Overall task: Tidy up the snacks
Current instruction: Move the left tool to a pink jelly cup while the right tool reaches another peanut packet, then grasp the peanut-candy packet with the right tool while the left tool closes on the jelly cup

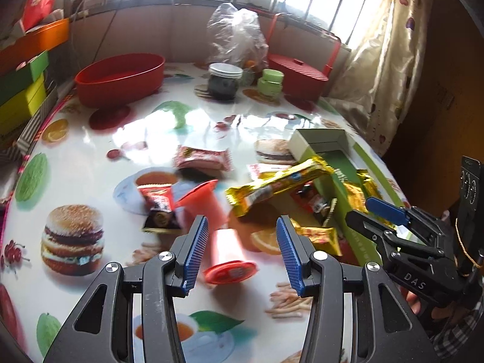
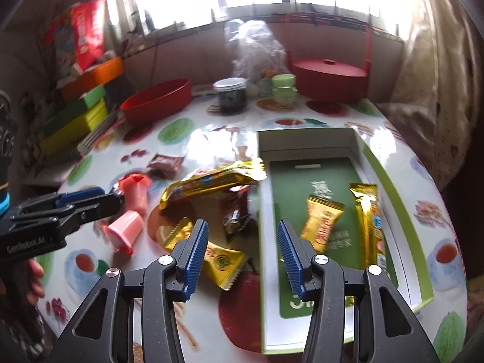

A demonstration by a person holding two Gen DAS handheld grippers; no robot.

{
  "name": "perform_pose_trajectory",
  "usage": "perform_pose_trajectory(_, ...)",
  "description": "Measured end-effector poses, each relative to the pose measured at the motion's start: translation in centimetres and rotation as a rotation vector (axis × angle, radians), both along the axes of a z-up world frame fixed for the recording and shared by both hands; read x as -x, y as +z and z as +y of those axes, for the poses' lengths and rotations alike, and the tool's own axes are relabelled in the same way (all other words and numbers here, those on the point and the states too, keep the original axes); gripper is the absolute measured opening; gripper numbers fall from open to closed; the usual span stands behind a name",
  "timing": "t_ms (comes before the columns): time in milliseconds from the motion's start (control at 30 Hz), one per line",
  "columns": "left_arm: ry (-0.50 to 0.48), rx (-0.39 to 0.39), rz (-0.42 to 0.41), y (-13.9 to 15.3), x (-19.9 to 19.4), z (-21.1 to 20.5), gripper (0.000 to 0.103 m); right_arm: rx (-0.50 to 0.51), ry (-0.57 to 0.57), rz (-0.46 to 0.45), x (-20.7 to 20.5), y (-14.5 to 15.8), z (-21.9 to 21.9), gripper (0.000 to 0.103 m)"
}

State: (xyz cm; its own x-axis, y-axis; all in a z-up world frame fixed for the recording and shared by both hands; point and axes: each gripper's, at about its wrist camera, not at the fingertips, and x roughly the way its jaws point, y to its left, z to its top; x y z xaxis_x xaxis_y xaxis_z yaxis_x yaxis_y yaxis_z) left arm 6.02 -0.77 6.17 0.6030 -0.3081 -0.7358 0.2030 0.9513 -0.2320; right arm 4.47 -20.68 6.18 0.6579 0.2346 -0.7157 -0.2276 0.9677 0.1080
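My left gripper (image 1: 242, 233) is open, jaws either side of a pink jelly cup (image 1: 228, 257) lying on its side; a second pink cup (image 1: 202, 199) lies just beyond. A long gold bar (image 1: 278, 183) leans on the green box (image 1: 335, 151). My right gripper (image 2: 242, 236) is open and empty over the box's left wall (image 2: 262, 211). Inside the box lie a gold candy (image 2: 322, 222) and a gold bar (image 2: 367, 220). Outside it are another gold bar (image 2: 211, 180), gold candies (image 2: 222, 260), a dark wrapper (image 2: 234, 211) and both pink cups (image 2: 127, 231).
A red oval tub (image 1: 121, 77), a dark jar (image 1: 224, 81), green small jars (image 1: 270, 81), a lidded red basket (image 1: 296, 74) and a plastic bag (image 1: 236, 34) stand at the back. Stacked coloured boxes (image 1: 21, 90) sit left. A pink wrapper (image 1: 202, 157) and a red-brown packet (image 1: 158, 202) lie mid-table.
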Motion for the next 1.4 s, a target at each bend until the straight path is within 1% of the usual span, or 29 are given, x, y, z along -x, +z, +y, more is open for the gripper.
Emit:
perform_pose_trajectory(133, 0.022, 0.003, 0.026, -0.8, -0.1, 1.1, 0.048, 0.024, 0.061, 0.017, -0.4, -0.5, 1.3, 0.048)
perform_pose_trajectory(300, 0.022, 0.004, 0.051, -1.7, -0.1, 1.7, 0.048, 0.04, 0.101, 0.035, -0.8, -0.9, 2.3, 0.048)
perform_pose_trajectory(433, 0.002, 0.043, 0.08, -2.4, -0.1, 1.6, 0.049, 0.065, 0.161, 0.066, -1.2, -1.5, 3.4, 0.049)
perform_pose_trajectory(500, -0.009, 0.036, 0.082, -2.4, -0.2, 1.3, 0.049, 0.093, 0.195, 0.076, -1.3, -1.8, 4.1, 0.049)
perform_pose_trajectory(633, -0.024, 0.033, 0.096, -2.7, -0.3, 0.8, 0.049, 0.143, 0.214, 0.103, -1.7, -2.5, 4.8, 0.049)
perform_pose_trajectory(733, -0.041, 0.016, 0.111, -3.1, -0.4, 0.3, 0.049, 0.152, 0.232, 0.121, -1.9, -3.0, 5.0, 0.049)
perform_pose_trajectory(833, -0.042, 0.007, 0.126, -3.5, -0.4, 0.1, 0.049, 0.164, 0.238, 0.14, -2.0, -3.5, 5.2, 0.049)
perform_pose_trajectory(1067, -0.03, -0.015, 0.135, -4.0, -0.6, 0.4, 0.049, 0.126, 0.272, 0.176, -1.6, -3.9, 5.9, 0.049)
perform_pose_trajectory(1233, -0.025, -0.017, 0.14, -4.3, -0.7, 0.6, 0.049, 0.117, 0.204, 0.172, -2.0, -4.1, 5.6, 0.049)
perform_pose_trajectory(1300, -0.029, -0.025, 0.135, -4.4, -0.7, 0.6, 0.049, 0.11, 0.199, 0.171, -2.1, -4.1, 5.7, 0.049)
perform_pose_trajectory(1400, -0.029, -0.036, 0.125, -4.4, -0.9, 0.4, 0.049, 0.125, 0.184, 0.161, -2.0, -4.2, 5.9, 0.049)
